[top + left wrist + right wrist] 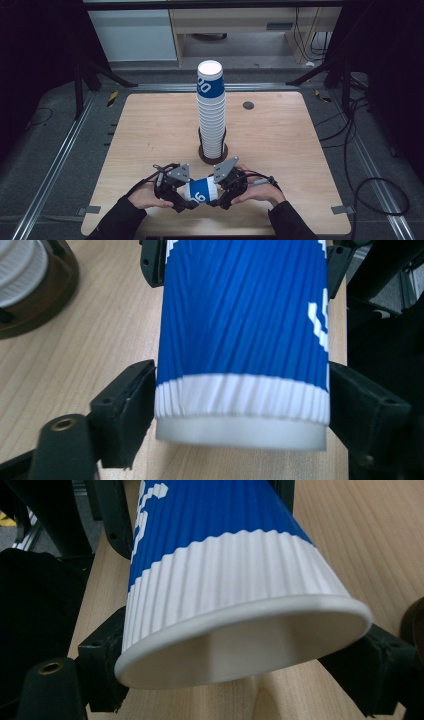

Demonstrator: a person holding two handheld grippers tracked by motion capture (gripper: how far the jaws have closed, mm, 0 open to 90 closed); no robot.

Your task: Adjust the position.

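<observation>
A blue and white ribbed paper cup lies on its side just above the table's front edge, held between both grippers. My left gripper is shut on its base end; in the left gripper view the black jaws press the white band of the cup on both sides of the left gripper. My right gripper is shut on the rim end; the right gripper view has the cup's open mouth toward the camera, set between the jaws of the right gripper.
A tall stack of the same cups stands in a dark round holder mid-table, just beyond the grippers. A small dark disc lies at the back right of the wooden table. Cables run over the floor at right.
</observation>
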